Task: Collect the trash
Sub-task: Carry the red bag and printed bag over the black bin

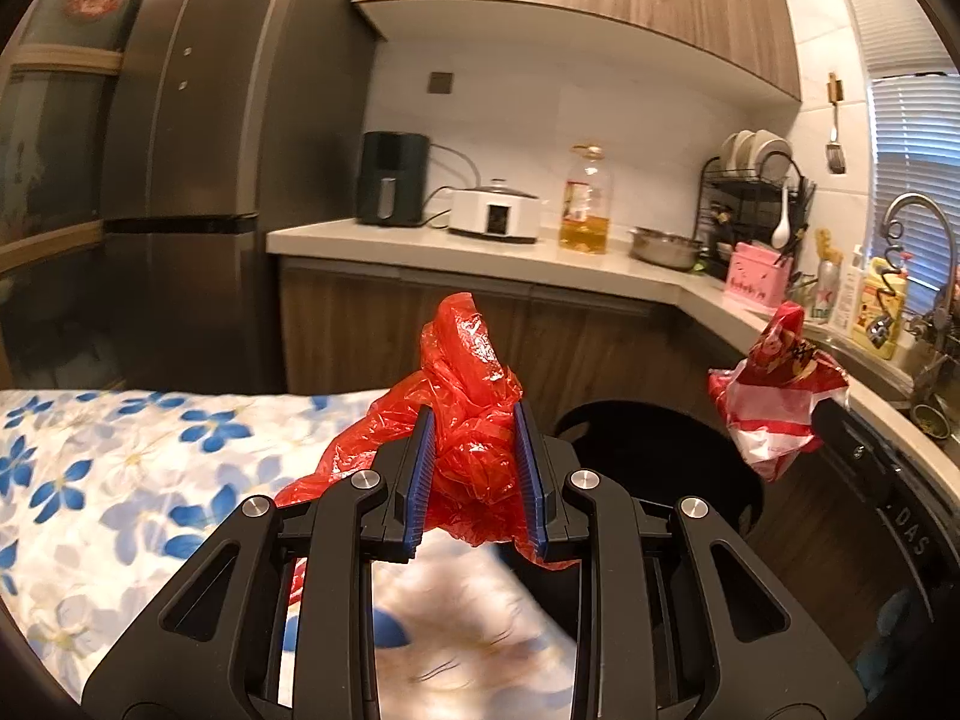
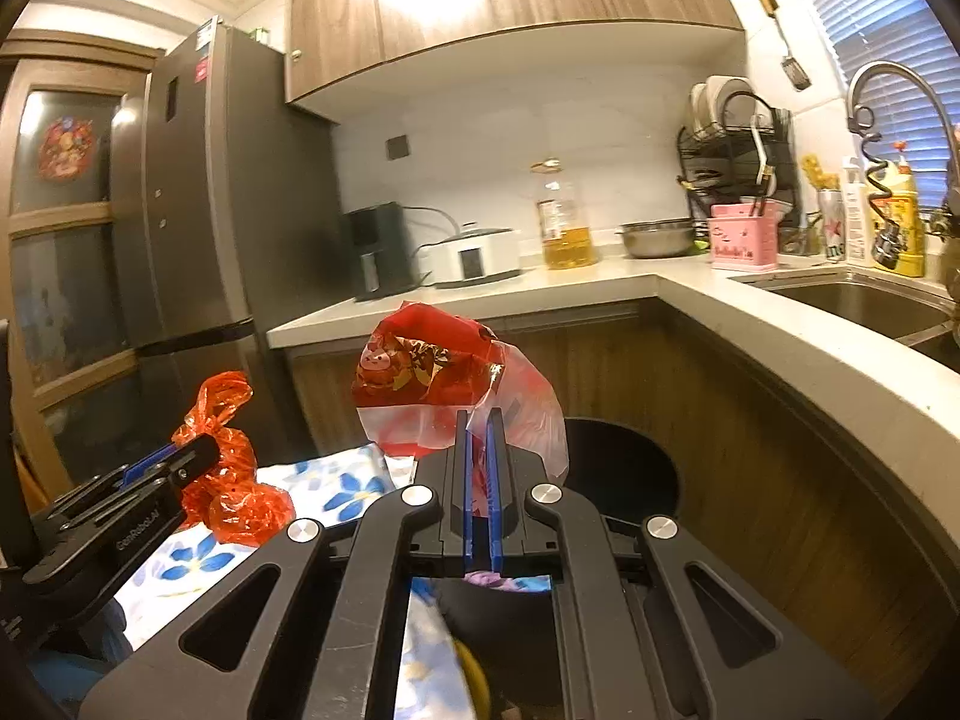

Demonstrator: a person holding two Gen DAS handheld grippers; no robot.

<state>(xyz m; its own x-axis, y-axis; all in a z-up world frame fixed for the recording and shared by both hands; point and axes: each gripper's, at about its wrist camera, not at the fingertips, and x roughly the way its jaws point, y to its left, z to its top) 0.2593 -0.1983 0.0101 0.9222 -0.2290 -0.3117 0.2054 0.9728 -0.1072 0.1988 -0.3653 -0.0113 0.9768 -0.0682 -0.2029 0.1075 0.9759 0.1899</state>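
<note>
Pointing slightly downward, the left gripper (image 1: 471,450) clamps a crumpled red bag (image 1: 465,396) of thin, glossy plastic between its ribbed blue pads (image 1: 418,468). It hangs over a table (image 1: 120,468) covered in blue-flowered cloth. At about two o'clock from it, the right gripper (image 2: 478,468), also tipped a little down, pinches a red, white and clear wrapper (image 2: 432,378) with gold print I cannot read; its blue pads are nearly together. A round black bin (image 2: 624,468) sits at one o'clock beyond them. "GenRobot.AI", dimly legible, marks the left gripper's side.
</note>
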